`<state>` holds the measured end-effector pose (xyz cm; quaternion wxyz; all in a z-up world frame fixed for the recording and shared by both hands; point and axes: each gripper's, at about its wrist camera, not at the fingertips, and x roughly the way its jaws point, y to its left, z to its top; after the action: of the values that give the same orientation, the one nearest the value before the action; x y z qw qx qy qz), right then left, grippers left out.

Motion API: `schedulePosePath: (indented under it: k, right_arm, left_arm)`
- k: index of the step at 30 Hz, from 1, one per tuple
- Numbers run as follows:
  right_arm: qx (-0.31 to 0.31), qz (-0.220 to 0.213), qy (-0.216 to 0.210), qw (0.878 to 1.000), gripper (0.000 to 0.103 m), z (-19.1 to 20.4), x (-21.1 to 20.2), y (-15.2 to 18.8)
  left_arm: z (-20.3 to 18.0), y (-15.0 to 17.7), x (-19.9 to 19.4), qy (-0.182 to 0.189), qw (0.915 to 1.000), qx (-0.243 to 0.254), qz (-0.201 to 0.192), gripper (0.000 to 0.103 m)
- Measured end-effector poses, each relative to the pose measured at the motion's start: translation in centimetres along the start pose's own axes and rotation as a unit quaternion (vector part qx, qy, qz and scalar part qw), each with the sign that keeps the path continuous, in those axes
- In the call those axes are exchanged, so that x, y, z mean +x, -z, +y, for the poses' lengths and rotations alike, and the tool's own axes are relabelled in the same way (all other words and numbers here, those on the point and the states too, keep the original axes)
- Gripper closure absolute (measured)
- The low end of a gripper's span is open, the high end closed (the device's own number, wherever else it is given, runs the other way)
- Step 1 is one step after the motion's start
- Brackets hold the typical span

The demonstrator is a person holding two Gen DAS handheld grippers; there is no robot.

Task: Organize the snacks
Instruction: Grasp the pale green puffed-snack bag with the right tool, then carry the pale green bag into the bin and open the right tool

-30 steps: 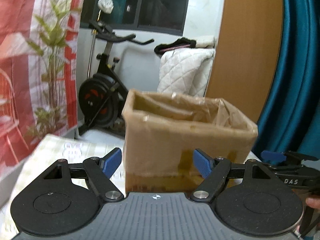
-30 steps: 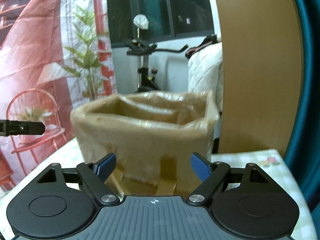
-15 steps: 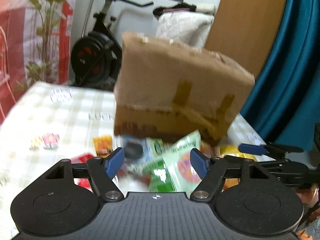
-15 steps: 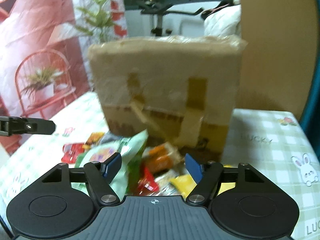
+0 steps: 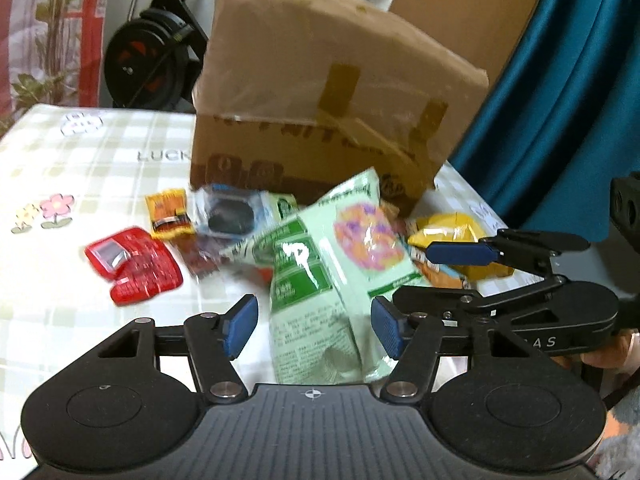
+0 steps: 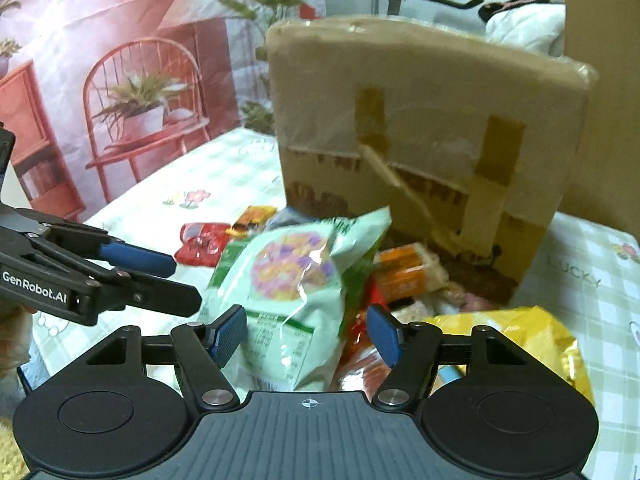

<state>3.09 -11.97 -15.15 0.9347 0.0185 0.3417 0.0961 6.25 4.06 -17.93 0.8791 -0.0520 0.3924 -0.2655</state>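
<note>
A pale green snack bag (image 5: 332,264) (image 6: 288,280) lies on top of a heap of snacks in front of a taped cardboard box (image 5: 320,100) (image 6: 432,128). My left gripper (image 5: 313,330) is closing, with the bag's near end between its blue pads; a gap shows at the left pad. My right gripper (image 6: 306,335) stands open around the same bag from the other side. Around the bag lie a red packet (image 5: 136,268), an orange sachet (image 5: 168,212), a blue-and-black packet (image 5: 228,216) and a yellow bag (image 5: 448,232) (image 6: 532,340).
The table (image 5: 80,160) has a pale checked cloth with flower prints. An exercise bike (image 5: 148,60) stands behind it, a teal curtain (image 5: 560,80) at the right, a red printed backdrop (image 6: 100,80) at the left. Each gripper shows in the other's view, close beside the bag.
Both views have tipped down from the box's open top to the snacks on the table. Both grippers have sunk toward the green bag, and their jaws have narrowed.
</note>
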Motion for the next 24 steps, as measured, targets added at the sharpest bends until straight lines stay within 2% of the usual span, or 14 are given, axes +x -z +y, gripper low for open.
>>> schedulePosePath:
  k: [2,4,6,7,10,13,15,17,19,24]
  right_arm:
    - [0.005,0.006,-0.006,1.000,0.044,-0.1,0.4,0.3]
    - [0.017,0.013,-0.017,1.000,0.054,-0.6,0.8,0.6]
    - [0.027,0.010,-0.023,0.999,0.057,-0.9,0.8,0.8]
    - [0.028,0.011,-0.025,0.999,0.062,-1.0,0.9,0.9]
    - [0.032,0.015,-0.026,0.999,0.066,-1.2,1.3,1.0]
    - [0.038,0.017,-0.027,0.999,0.068,-1.4,1.5,1.2]
    - [0.043,0.016,-0.029,0.999,0.069,-1.5,1.6,1.2]
    - [0.043,0.013,-0.031,0.998,0.071,-1.5,1.5,1.1]
    - [0.040,0.008,-0.035,0.999,0.073,-1.3,1.3,0.9]
    - [0.028,-0.020,-0.038,0.999,0.075,-0.6,0.2,0.0]
  left_arm:
    - [0.3,0.4,0.7,0.004,1.0000,-0.003,0.006,0.039]
    - [0.6,0.5,1.3,0.009,0.9999,-0.005,0.009,0.039]
    - [0.8,0.6,1.9,0.017,0.9998,-0.007,0.012,0.039]
    - [0.8,0.6,2.3,0.023,0.9996,-0.008,0.015,0.038]
    - [0.9,0.9,3.5,0.044,0.9987,-0.005,0.025,0.036]
    - [0.8,1.3,4.2,0.049,0.9984,0.002,0.027,0.033]
    - [0.7,1.3,4.3,0.052,0.9983,0.001,0.027,0.037]
    - [0.4,1.3,4.0,0.060,0.9980,0.008,0.019,0.047]
    - [0.0,1.2,3.4,0.058,0.9980,0.023,0.010,0.051]
    - [-0.3,0.4,1.9,0.049,0.9985,0.021,-0.012,0.052]
